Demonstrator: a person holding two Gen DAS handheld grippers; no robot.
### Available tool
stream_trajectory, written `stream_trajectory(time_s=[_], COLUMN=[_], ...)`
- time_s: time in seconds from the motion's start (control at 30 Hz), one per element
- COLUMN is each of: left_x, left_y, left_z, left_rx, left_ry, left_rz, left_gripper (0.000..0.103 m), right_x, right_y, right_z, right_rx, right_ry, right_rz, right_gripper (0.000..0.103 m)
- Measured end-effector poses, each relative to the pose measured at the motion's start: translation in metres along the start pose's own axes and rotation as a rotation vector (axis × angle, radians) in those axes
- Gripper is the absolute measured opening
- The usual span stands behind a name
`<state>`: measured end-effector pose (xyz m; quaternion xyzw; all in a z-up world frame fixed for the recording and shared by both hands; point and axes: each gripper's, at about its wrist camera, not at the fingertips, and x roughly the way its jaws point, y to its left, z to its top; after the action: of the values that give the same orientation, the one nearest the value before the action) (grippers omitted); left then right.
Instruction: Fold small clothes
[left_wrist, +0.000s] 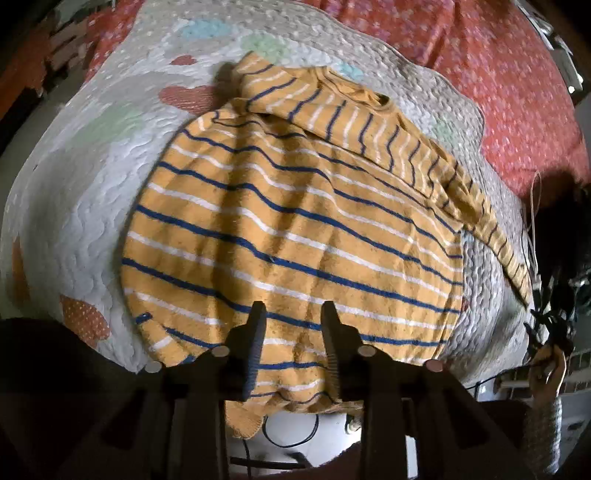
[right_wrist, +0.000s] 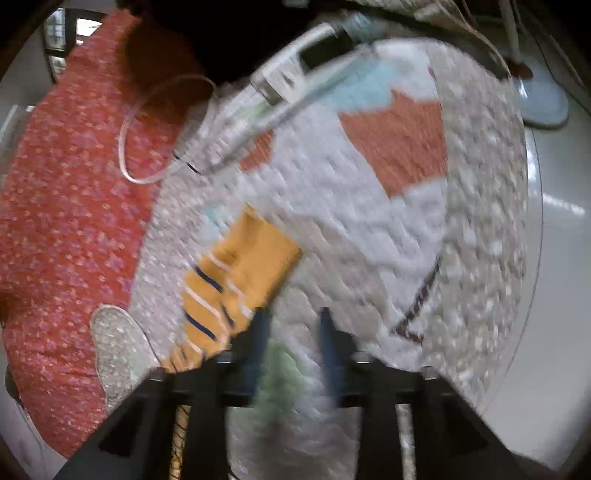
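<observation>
A small orange shirt (left_wrist: 291, 229) with navy and white stripes lies spread on a white quilt (left_wrist: 74, 206), one sleeve (left_wrist: 369, 122) folded across its top. My left gripper (left_wrist: 293, 314) is open, its fingers straddling the shirt's near hem, which hangs over the quilt edge. In the blurred right wrist view, the end of a striped orange sleeve (right_wrist: 236, 280) lies on the quilt (right_wrist: 369, 236). My right gripper (right_wrist: 293, 321) is open and empty, its left finger just right of the sleeve's cuff.
A red floral bedspread (left_wrist: 509, 96) lies under the quilt and shows in the right wrist view (right_wrist: 62, 206) too. A white device with a looped cable (right_wrist: 295, 77) lies at the quilt's far side. A fan base (right_wrist: 543, 99) stands on the floor.
</observation>
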<state>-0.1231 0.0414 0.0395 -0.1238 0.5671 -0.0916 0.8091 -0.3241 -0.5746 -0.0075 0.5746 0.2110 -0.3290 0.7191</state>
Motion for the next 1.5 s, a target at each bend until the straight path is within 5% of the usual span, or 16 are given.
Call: stream_trajectory(time_s=[0.13, 0.27, 0.3, 0.33, 0.37, 0.57, 0.73, 0.83, 1.0, 1.17, 1.33, 1.5], left_x=[0.001, 0.002, 0.002, 0.002, 0.002, -0.010, -0.014, -0.011, -0.009, -0.017, -0.023, -0.018], left_y=[-0.002, -0.007, -0.008, -0.008, -0.009, 0.007, 0.030, 0.045, 0.071, 0.099, 0.115, 0.121], left_z=[-0.002, -0.002, -0.002, -0.002, -0.002, 0.005, 0.013, 0.014, 0.013, 0.017, 0.029, 0.049], left_rx=[0.001, 0.018, 0.020, 0.023, 0.022, -0.017, -0.084, -0.124, -0.173, -0.213, -0.225, -0.242], left_ry=[0.007, 0.008, 0.007, 0.005, 0.003, -0.038, -0.069, -0.075, -0.084, -0.117, -0.141, -0.135], left_rz=[0.008, 0.014, 0.015, 0.016, 0.016, 0.011, -0.016, -0.038, -0.058, -0.077, -0.082, -0.104], left_gripper=[0.031, 0.031, 0.031, 0.031, 0.031, 0.031, 0.031, 0.032, 0.032, 0.035, 0.037, 0.037], right_x=[0.004, 0.030, 0.037, 0.043, 0.044, 0.008, -0.005, 0.008, 0.055, 0.101, 0.125, 0.126], right_y=[0.009, 0.017, 0.020, 0.024, 0.032, 0.128, 0.250, 0.307, 0.363, 0.366, 0.349, 0.351], right_z=[-0.014, -0.018, -0.015, -0.012, -0.014, -0.044, -0.133, -0.215, -0.365, -0.486, -0.532, -0.528], right_rx=[0.002, -0.036, -0.045, -0.056, -0.082, -0.446, -0.766, -0.937, -1.131, -1.273, -1.344, -1.271], right_ry=[0.022, 0.027, 0.030, 0.027, 0.041, -0.051, 0.025, 0.140, 0.362, 0.544, 0.638, 0.739], right_rz=[0.062, -0.011, -0.022, -0.019, 0.004, 0.006, 0.189, 0.279, 0.336, 0.298, 0.257, 0.337], right_gripper=[0.067, 0.067, 0.062, 0.031, 0.011, 0.006, 0.006, 0.006, 0.006, 0.006, 0.011, 0.019])
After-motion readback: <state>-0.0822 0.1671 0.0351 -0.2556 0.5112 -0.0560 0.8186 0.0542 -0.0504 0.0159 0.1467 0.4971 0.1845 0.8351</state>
